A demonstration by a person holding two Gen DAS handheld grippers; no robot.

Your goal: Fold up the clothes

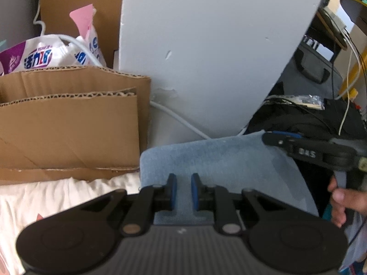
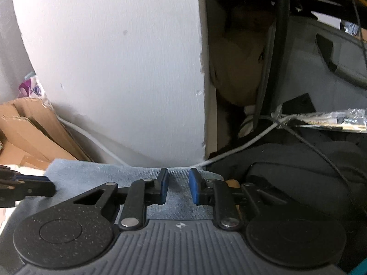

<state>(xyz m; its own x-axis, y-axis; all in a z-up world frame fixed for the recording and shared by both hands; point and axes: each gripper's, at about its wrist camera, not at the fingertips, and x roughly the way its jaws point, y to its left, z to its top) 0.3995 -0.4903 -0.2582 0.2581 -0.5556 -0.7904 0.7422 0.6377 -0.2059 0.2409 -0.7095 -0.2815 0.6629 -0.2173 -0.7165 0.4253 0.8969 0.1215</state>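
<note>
A light blue denim garment (image 1: 220, 160) lies folded on a cream sheet, its far edge toward a white pillar. My left gripper (image 1: 183, 183) sits over its near left part, blue pads a little apart with cloth showing between them; no grip is visible. The right gripper shows in the left wrist view at the garment's right edge (image 1: 270, 137). In the right wrist view the garment (image 2: 110, 171) lies under my right gripper (image 2: 178, 178), whose pads stand a little apart over the far edge. The left gripper's tip (image 2: 34, 183) rests on the garment at the left.
Folded cardboard (image 1: 68, 126) and a printed plastic bag (image 1: 45, 55) stand at the left behind the cream sheet (image 1: 57, 201). A white pillar (image 1: 206, 57) with a white cable (image 1: 179, 119) at its foot stands behind. Dark bags and wires (image 2: 298, 160) crowd the right.
</note>
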